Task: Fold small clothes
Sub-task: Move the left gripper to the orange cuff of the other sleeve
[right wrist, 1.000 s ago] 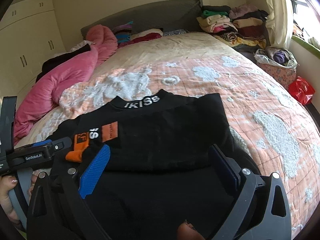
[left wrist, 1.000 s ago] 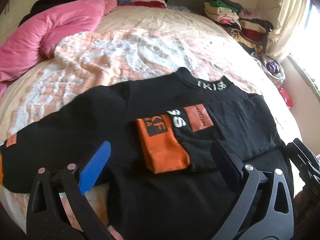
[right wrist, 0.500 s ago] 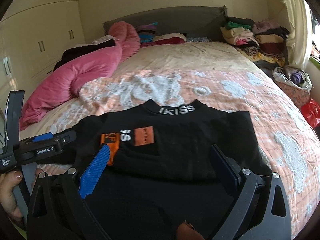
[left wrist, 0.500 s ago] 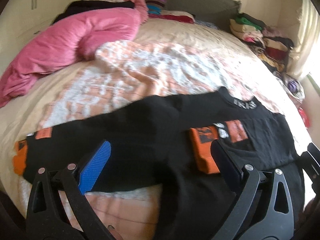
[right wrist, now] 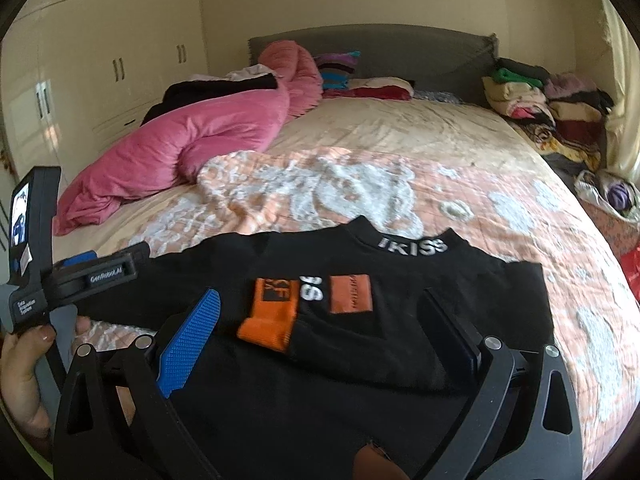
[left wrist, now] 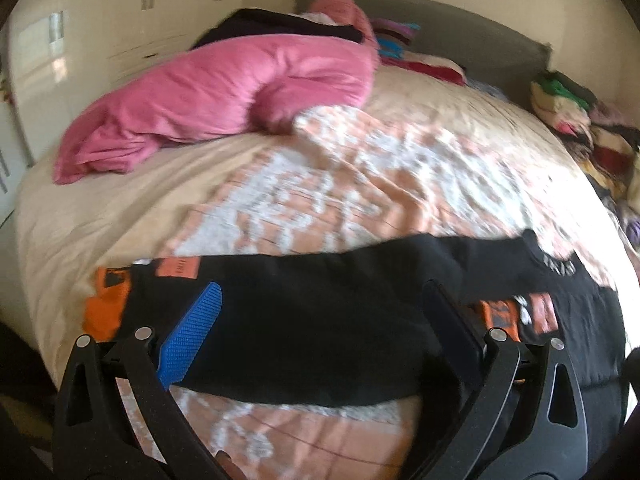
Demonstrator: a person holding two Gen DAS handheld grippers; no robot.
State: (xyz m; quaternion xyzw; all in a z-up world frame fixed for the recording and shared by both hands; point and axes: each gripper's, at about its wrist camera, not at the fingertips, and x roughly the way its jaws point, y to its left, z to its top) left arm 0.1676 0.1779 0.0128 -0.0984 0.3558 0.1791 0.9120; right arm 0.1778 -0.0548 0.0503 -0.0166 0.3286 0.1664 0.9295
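The left gripper [left wrist: 320,334] has swung toward nine o'clock, over the black top's [right wrist: 360,320] outstretched sleeve [left wrist: 280,320] on the bed [right wrist: 400,140]; both grippers' fingers gape, holding nothing. Folding that sleeve inward looks next.

My matt black plastic fingers [right wrist: 192,344] carry a ribbed blue pad. At twelve o'clock lies the soft black knit sweater [right wrist: 400,280], on a bedspread [right wrist: 480,184] of nubbly, textured cloth.
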